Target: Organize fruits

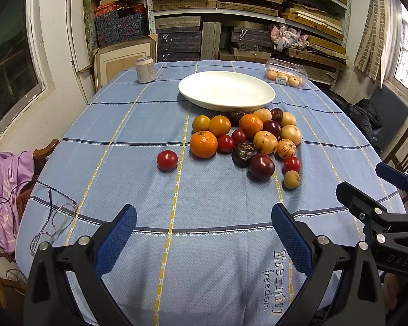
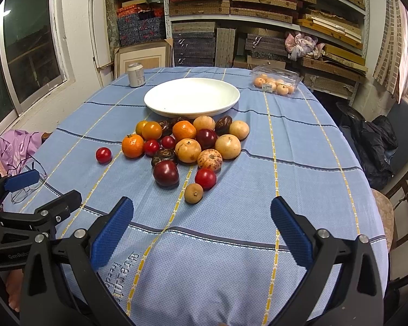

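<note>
Fruits [image 1: 244,138] heaped (orange, red, tan, dark) beside white plate [image 1: 226,90]

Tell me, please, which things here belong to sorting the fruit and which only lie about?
For the job:
fruit pile
stray tomato
white plate
left gripper, open
right gripper, open

Lying about:
can
glasses
plastic box of fruit
</note>
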### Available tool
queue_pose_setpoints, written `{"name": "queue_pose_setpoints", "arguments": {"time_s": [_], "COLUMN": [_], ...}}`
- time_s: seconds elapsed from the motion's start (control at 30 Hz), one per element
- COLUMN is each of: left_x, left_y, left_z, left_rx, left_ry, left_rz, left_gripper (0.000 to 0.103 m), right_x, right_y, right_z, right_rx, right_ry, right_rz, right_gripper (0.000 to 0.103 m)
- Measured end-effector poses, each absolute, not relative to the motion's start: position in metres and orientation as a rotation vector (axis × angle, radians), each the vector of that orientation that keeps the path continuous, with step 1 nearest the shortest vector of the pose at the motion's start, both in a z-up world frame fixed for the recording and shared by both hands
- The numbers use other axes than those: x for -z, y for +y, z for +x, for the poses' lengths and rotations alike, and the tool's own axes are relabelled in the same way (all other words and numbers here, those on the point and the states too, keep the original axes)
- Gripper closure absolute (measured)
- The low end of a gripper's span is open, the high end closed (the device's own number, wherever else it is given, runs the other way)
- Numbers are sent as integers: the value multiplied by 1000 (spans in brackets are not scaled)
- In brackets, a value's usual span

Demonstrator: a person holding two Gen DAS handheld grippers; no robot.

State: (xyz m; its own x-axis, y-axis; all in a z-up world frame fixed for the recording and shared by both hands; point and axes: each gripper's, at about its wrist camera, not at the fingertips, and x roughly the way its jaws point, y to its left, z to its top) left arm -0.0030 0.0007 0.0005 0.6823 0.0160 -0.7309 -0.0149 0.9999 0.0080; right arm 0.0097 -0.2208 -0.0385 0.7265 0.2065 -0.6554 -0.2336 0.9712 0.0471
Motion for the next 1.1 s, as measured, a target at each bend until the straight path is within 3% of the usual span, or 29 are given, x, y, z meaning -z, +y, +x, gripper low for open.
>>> {"name": "queue_pose_setpoints", "arguments": {"time_s": [1.1], "left_x": [6], "left_y": [-2], "left_z": [0], "left_rx": [-11], "left_ry": [852], "left_rz": [-3], "left_gripper": [3], "right_x": [40], "right_y": [-220], "right_z": [9], "right_rx": [-245], "right_ry": [717], "right_rz": [-36], "right_gripper": [4]}}
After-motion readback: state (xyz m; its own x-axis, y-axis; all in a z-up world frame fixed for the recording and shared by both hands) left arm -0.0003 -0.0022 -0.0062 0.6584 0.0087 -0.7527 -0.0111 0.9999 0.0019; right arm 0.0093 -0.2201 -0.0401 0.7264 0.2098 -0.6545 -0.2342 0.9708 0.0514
